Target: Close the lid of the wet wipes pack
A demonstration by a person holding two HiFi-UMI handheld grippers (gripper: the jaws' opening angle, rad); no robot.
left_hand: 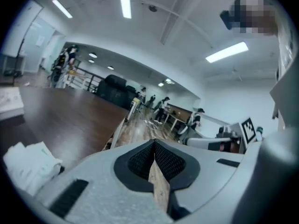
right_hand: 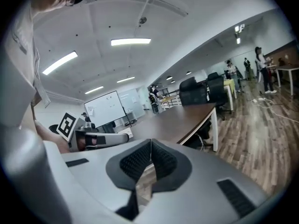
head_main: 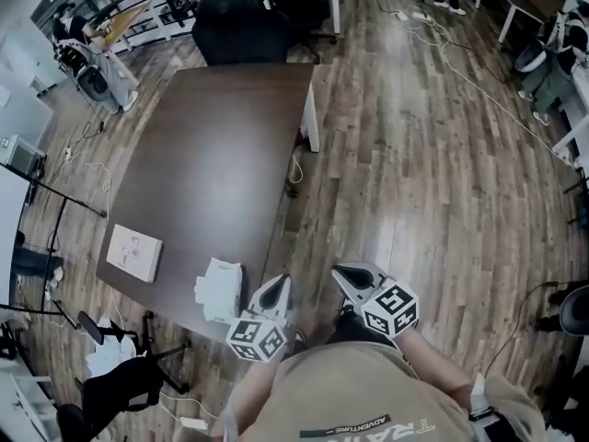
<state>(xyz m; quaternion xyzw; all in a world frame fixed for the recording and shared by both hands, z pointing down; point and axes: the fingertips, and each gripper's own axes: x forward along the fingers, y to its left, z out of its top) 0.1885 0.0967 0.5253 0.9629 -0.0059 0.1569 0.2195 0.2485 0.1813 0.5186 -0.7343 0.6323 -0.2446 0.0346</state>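
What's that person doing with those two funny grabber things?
A person stands at the corner of a dark table with a gripper in each hand. The left gripper and right gripper both have their jaws together and hold nothing. The wet wipes pack lies at the table's near edge, beside the left gripper, and nothing touches it. I can't tell whether its lid is open.

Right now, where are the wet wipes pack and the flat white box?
wet wipes pack (head_main: 219, 288): head view, middle of its top.
flat white box (head_main: 134, 252): head view, centre of its top.
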